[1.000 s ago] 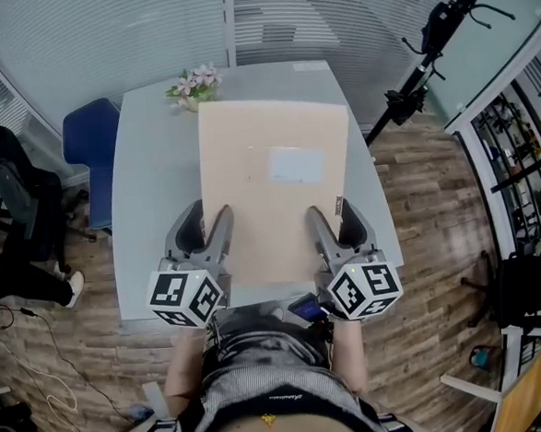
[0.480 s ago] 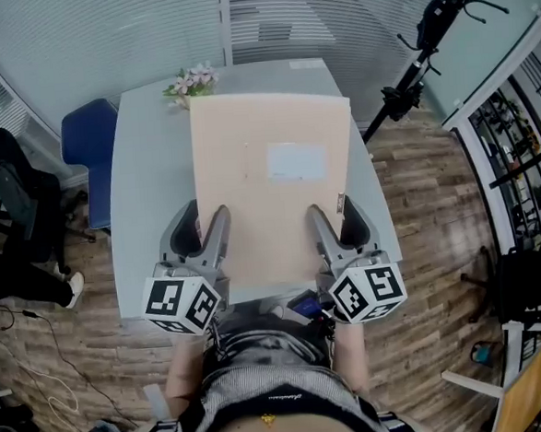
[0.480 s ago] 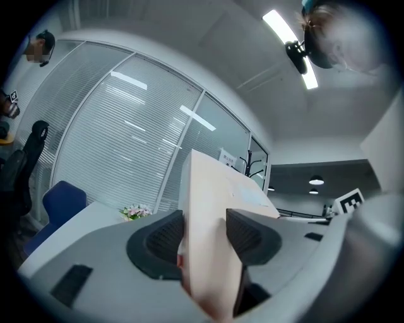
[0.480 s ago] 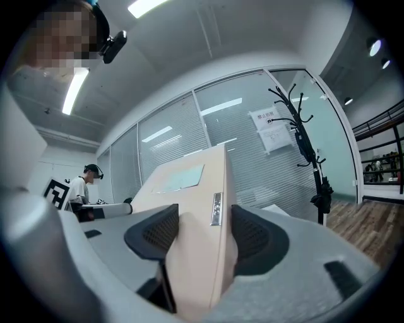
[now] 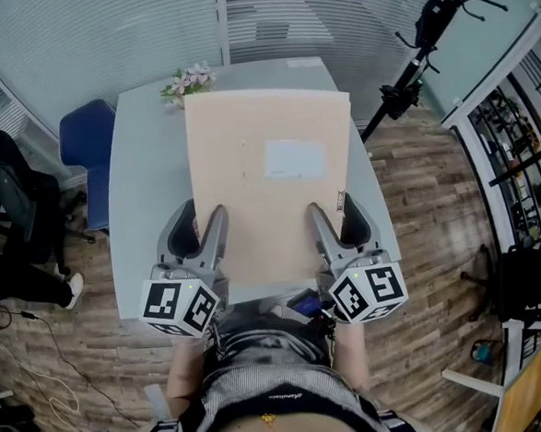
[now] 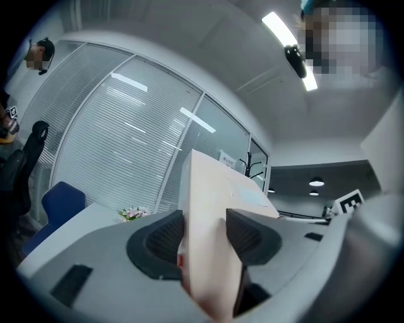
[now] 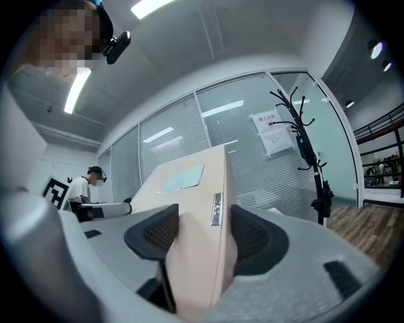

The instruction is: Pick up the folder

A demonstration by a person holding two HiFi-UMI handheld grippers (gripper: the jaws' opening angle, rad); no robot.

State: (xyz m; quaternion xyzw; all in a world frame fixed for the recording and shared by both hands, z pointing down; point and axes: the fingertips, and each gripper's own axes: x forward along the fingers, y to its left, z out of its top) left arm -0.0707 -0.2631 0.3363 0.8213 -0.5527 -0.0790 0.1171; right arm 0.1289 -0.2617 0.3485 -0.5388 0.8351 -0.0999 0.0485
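The folder [image 5: 270,178] is a thick beige box file with a pale label, held level above the grey table [image 5: 139,187]. My left gripper [image 5: 196,232] is shut on its near left edge, and the folder's spine [image 6: 205,240] fills the gap between the jaws in the left gripper view. My right gripper [image 5: 337,222] is shut on its near right edge, where a small metal clip shows on the folder [image 7: 202,240] between the jaws.
A small pot of pink flowers [image 5: 187,80] stands at the table's far left, partly behind the folder. A blue chair [image 5: 86,159] is left of the table, a black office chair [image 5: 16,214] further left. A black coat stand [image 5: 416,57] is at the right.
The folder has risen a little with both grippers and looks larger in the head view. It now covers more of the flowers. Both grips are unchanged.
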